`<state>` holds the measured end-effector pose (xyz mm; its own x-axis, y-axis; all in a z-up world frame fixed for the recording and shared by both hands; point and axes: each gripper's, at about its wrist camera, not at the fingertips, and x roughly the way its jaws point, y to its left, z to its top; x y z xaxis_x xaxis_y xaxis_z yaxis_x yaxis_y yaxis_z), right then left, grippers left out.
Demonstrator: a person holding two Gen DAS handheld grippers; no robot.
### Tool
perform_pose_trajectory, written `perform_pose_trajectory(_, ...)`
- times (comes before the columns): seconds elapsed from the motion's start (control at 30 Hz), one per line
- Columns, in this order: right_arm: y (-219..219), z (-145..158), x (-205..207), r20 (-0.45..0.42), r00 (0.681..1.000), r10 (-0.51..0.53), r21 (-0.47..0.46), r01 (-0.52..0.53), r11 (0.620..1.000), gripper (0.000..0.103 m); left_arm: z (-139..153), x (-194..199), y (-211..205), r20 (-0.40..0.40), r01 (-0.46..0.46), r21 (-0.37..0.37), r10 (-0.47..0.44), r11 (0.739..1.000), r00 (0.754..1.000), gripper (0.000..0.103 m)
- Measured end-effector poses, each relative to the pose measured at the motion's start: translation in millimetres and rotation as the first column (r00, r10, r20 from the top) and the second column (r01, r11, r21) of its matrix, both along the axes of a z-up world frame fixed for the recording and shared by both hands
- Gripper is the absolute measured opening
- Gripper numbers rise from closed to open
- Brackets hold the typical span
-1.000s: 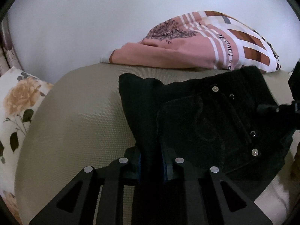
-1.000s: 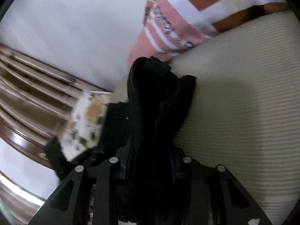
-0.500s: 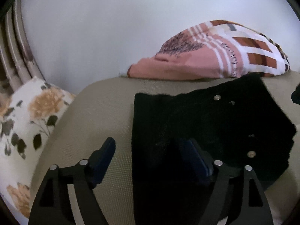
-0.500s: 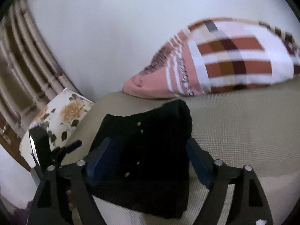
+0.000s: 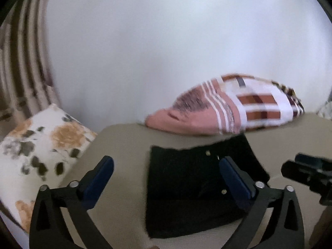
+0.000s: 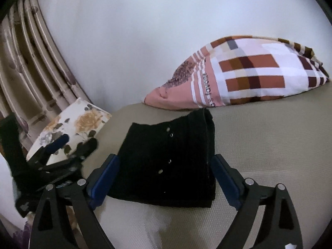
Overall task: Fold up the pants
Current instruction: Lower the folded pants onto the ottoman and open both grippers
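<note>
In the left wrist view, a floral cushion point(image 5: 39, 151) is lying at the far left, touching the edge of the beige mattress point(image 5: 120, 145). Striped curtains point(image 5: 22, 62) are hanging behind it, blurred, beside a plain white wall point(image 5: 166, 41). The left claw point(image 5: 166, 178) is hovering above the mattress with its jaws spread wide and released, gripping nothing; its blue-padded fingers point(image 5: 97, 180) are standing apart on either side of the near left part of the black pants point(image 5: 186, 186). The pants are lying folded into a compact, roughly square bundle flat on the mattress, with small metal rivets showing on top. Behind the bundle, a pink and plaid pillow point(image 5: 228, 112) is resting against the wall, just beyond the far edge of the pants. At the far right, the tip of the right claw point(image 5: 307, 172) is entering the view, near the bundle's right edge.

In the right wrist view, the curtains point(image 6: 31, 66) and the floral cushion point(image 6: 78, 122) are again sitting at the left, with the left claw point(image 6: 72, 143) in front of them, open. The right claw point(image 6: 164, 176) is also released, its jaws wide and empty, framing the near end of the folded pants point(image 6: 166, 157) without pinching them. The bundle is lying flat on the mattress point(image 6: 269, 145), a thick folded edge running along its right side. The plaid pillow point(image 6: 249, 74) is lying behind it, near but apart.
</note>
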<state>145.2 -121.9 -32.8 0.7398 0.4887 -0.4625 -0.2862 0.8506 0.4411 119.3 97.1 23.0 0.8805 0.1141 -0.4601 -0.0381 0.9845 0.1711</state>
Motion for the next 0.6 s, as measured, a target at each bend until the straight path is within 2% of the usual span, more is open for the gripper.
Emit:
perform_pose_trajectory(0.07,-4,7,-9,0.016,1.0,0.004,0.014,-0.004,1.0,0.091,16,-13,-1,0.033,-0.039,0.002,0.039,0.999,0.999,0.103)
perform_pose_trajectory(0.13,-7,14,-17,0.031,1.0,-0.002,0.018,0.002,1.0,0.092,30,-23,-1,0.049,0.004,-0.028,-0.003,1.0,0.999,0.103)
perform_pose_trajectory(0.23,-13,24,-31,0.057,0.998,-0.003,0.026,0.002,1.0,0.094,42,-30,-1,0.031,0.049,-0.07,-0.047,0.996,0.998,0.103)
perform_pose_trajectory(0.33,-15,31,-39,0.071,0.997,-0.005,0.026,0.004,1.0,0.095,50,-34,-5,0.024,0.054,-0.068,-0.052,0.996,0.998,0.103)
perform_pose_trajectory(0.4,-16,34,-43,0.077,0.997,-0.009,0.024,0.007,1.0,0.096,51,-38,-7,0.033,0.058,-0.067,-0.056,0.996,0.998,0.103)
perform_pose_trajectory(0.53,-15,35,-49,0.073,0.997,-0.011,0.025,0.009,1.0,0.098,44,-41,-13,0.032,0.0,-0.019,0.0,1.0,0.999,0.103)
perform_pose_trajectory(0.6,-13,35,-51,0.068,0.998,-0.012,0.017,0.011,1.0,0.098,41,-45,-11,0.03,-0.001,-0.035,0.002,0.999,1.0,0.103)
